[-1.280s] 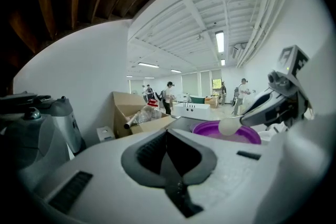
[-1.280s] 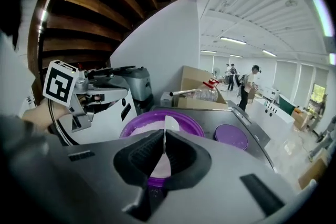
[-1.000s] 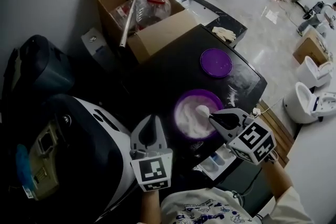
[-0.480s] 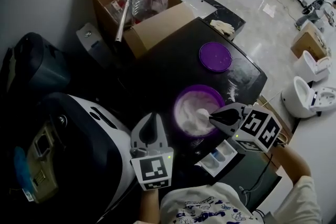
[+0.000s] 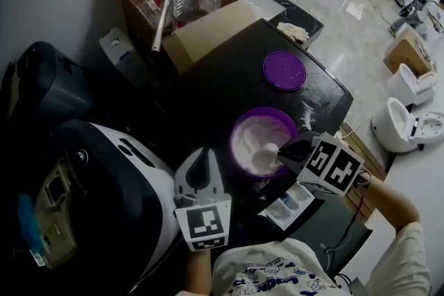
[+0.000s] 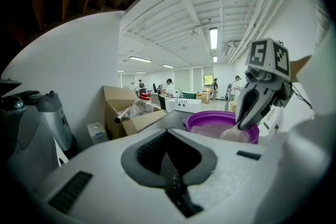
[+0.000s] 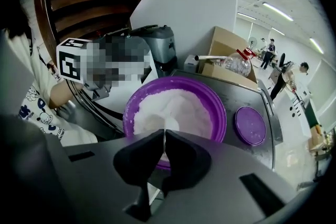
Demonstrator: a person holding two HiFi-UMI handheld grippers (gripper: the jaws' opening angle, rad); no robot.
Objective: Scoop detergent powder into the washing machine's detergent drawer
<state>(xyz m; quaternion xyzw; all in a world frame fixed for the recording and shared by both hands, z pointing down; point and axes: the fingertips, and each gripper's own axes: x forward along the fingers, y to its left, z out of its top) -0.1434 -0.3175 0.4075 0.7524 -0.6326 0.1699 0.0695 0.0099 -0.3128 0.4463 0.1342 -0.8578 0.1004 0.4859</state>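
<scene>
Purple tub [image 5: 235,133] encloses scoop [image 5: 268,148] held by right gripper [image 5: 280,151].

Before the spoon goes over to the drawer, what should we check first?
1. Right gripper shut on the spoon: ok.
2. Spoon tip down in the powder in the purple bowl: ok.
3. Spoon loaded with powder: cannot tell.
4. Detergent drawer pulled out, just below the bowl's edge: ok.
5. Left gripper shut, empty and off to the side of the path: ok.
6. Purple lid off the bowl, lying apart: ok.
</scene>
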